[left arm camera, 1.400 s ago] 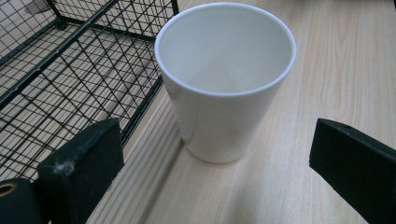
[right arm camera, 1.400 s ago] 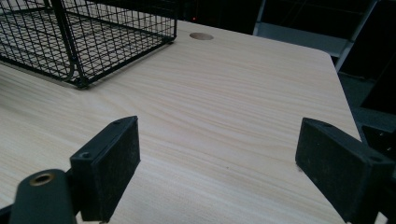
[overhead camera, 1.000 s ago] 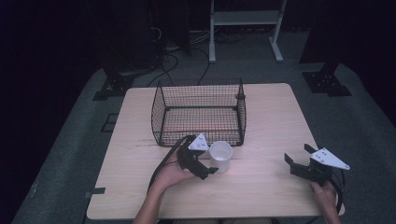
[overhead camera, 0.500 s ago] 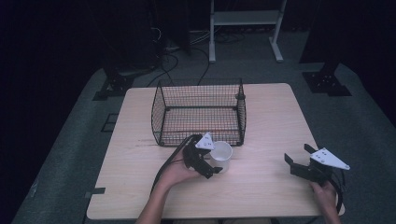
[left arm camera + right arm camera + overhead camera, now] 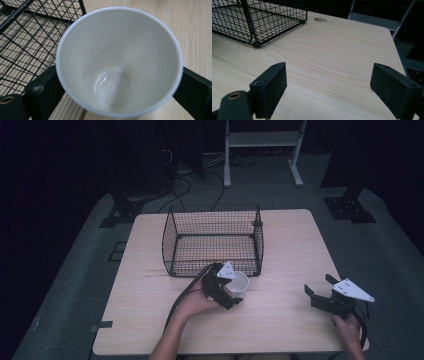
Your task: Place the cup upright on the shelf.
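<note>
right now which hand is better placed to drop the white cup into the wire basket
Left. The left gripper already has its jaws on either side of the white cup, right beside the wire basket. The right gripper sits open over bare table, far from both.

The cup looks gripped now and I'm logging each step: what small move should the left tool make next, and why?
Probably lift the cup a little and carry it toward the wire basket. The left tool has its jaws on both sides of the cup, which is empty and upright, just in front of the basket.
</note>
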`<action>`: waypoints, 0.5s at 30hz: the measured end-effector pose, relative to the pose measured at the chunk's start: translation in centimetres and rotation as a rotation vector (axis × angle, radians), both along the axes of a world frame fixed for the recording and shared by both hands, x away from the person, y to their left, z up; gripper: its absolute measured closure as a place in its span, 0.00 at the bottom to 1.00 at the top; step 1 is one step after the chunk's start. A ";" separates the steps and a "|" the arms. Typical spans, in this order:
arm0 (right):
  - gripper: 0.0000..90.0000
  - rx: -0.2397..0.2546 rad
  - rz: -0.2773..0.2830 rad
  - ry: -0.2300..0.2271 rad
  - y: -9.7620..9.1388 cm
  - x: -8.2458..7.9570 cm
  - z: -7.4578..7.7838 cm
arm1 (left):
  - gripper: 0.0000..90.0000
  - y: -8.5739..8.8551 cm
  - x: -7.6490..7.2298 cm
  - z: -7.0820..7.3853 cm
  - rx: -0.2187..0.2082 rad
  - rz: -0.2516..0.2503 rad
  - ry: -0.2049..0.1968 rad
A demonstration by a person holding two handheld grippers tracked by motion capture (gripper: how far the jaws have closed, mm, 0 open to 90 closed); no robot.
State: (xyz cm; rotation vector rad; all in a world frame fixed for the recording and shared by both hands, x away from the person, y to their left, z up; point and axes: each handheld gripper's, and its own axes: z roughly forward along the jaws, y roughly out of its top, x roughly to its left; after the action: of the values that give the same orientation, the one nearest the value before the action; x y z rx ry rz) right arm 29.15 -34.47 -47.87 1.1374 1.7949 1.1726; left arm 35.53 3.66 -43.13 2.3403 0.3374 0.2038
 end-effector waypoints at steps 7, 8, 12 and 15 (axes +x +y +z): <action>0.15 0.001 0.000 -0.001 0.0 0.0 0.0 | 0.15 -0.3 0.2 0.0 0.013 -0.017 0.000; 0.15 0.001 0.000 -0.001 0.0 0.0 0.0 | 0.16 -0.3 0.3 0.0 0.013 -0.019 0.002; 0.14 0.002 -0.001 -0.001 0.0 0.0 0.0 | 0.22 -0.2 0.4 0.0 0.008 -0.022 0.007; 0.15 0.002 -0.001 -0.001 0.0 0.0 0.0 | 0.23 -0.2 0.4 0.0 0.005 -0.025 0.013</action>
State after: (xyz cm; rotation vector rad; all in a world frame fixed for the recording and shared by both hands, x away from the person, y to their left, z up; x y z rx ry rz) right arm 29.15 -34.51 -47.86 1.1384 1.7924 1.1743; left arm 35.96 3.48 -43.16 2.3500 0.3145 0.1778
